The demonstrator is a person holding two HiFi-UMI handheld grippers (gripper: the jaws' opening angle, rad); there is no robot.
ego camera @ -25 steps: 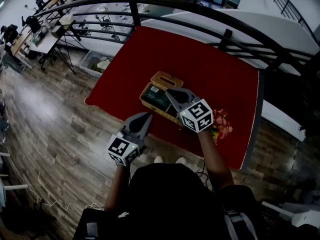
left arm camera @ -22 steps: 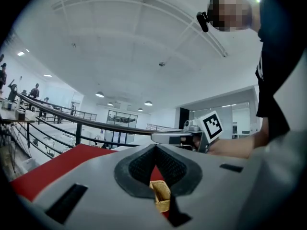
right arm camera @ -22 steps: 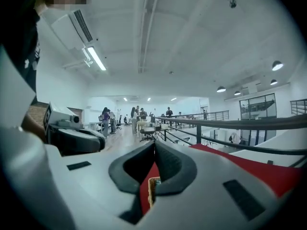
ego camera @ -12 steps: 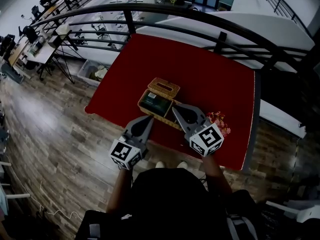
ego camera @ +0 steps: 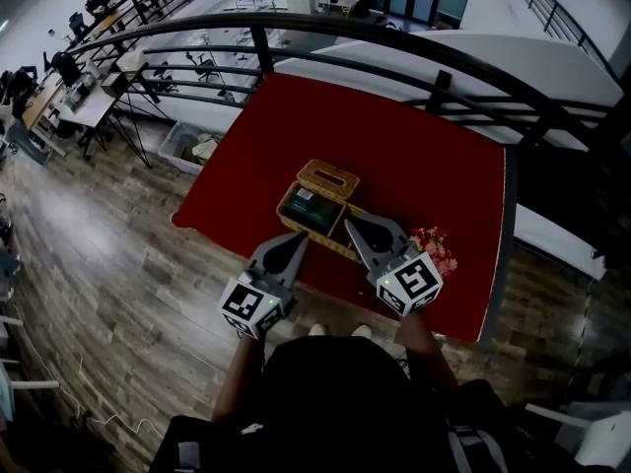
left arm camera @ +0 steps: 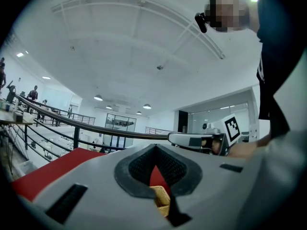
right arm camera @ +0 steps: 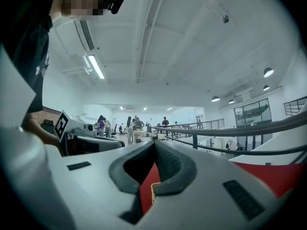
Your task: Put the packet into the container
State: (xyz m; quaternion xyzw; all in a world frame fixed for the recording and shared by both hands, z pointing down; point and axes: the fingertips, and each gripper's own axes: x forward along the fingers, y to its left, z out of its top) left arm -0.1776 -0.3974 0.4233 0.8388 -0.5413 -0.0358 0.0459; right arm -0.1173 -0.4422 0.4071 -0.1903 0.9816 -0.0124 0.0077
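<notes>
left gripper (left arm camera: 156, 146) is sitting with jaws pressed together at the tips, nothing pinched. through the pad gap it's showing red tablecloth (left arm camera: 53, 169) and a bit of the wicker basket (left arm camera: 161, 198) rim. in the head view it (ego camera: 297, 236) is hovering at the near table edge, tips pointing to 1 o'clock, just short of the basket's near-left corner; can't tell if it's touching.

right gripper (right arm camera: 154, 143) is also pressed together and empty, with red cloth and a tan basket edge (right arm camera: 153, 193) showing in the gap. in the head view it (ego camera: 348, 221) is pointing to 11 o'clock, tips over the basket's near-right corner. each gripper is showing up in the other's view with its marker cube (left arm camera: 232, 126) facing the camera.

the packet (ego camera: 312, 208), dark green with a pale label, is lying inside the open wicker basket (ego camera: 296, 187), at 12 o'clock from the two grippers and between their tips. the wicker lid (ego camera: 328, 178) is lying off the basket, touching its far side at 1 o'clock.

a bunch of pink flowers (ego camera: 436, 249) is lying on the cloth at 3 o'clock of the right gripper, near its cube (ego camera: 409, 286). a black railing (ego camera: 444, 47) is curving round the table's far side.
</notes>
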